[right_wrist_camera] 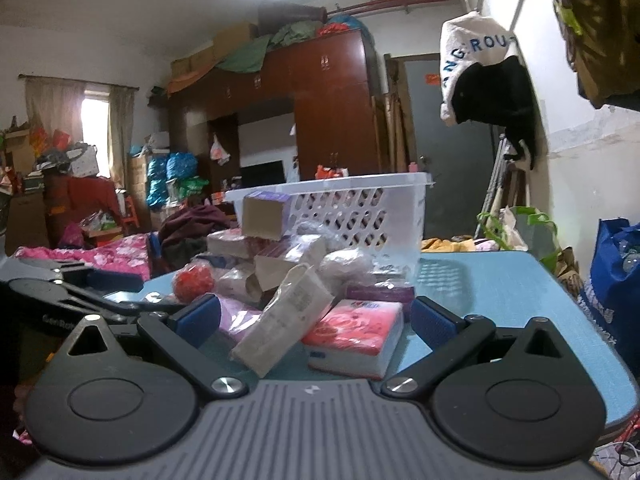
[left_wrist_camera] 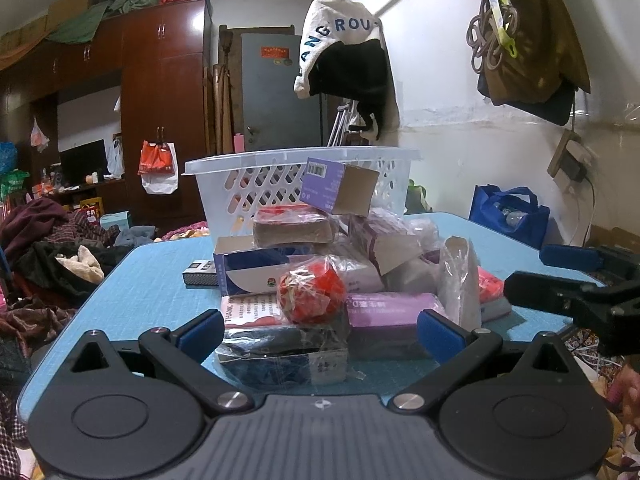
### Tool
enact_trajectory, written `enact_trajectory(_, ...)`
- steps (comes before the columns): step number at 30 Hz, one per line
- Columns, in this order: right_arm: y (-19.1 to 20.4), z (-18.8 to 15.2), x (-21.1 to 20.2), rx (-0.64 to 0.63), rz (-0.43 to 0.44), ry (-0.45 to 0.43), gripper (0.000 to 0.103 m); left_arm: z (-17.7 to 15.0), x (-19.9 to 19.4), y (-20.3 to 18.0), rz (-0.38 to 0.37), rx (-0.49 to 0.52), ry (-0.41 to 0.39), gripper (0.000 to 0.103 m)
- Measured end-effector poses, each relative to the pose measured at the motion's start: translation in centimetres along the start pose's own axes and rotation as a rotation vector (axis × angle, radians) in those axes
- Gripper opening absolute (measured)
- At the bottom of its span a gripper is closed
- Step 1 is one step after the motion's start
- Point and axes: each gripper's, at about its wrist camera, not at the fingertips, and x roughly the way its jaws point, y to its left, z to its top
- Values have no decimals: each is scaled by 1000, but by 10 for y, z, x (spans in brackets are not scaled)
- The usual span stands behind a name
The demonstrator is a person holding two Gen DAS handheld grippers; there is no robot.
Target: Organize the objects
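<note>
— Fingers?
— I see both spread wide, gripping nothing: my left gripper (left_wrist_camera: 320,332) faces a dark film-wrapped box (left_wrist_camera: 280,354), my right gripper (right_wrist_camera: 316,316) a pink tissue pack (right_wrist_camera: 356,330).
— Beyond?
— The pile lies on the blue table (right_wrist_camera: 500,300), before a white perforated plastic basket (left_wrist_camera: 256,184).

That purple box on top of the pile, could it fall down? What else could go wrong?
Possibly. The purple box sits tilted at the top of the pile, so pulling out a lower packet might topple it. The red ball is round and could roll off the blue table if bumped. Both tools, left and right, are open close to the pile and could knock things.
</note>
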Motion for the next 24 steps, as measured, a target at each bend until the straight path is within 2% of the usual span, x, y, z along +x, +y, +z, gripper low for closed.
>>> enact_trajectory(6, -1, 1, -1, -3, -11, -7, 103, -1, -1, -2, -26, 15, -1, 100)
enact_trajectory(24, 0, 0, 0, -18, -3, -2, 103, 1, -1, 1, -35, 8, -13, 100)
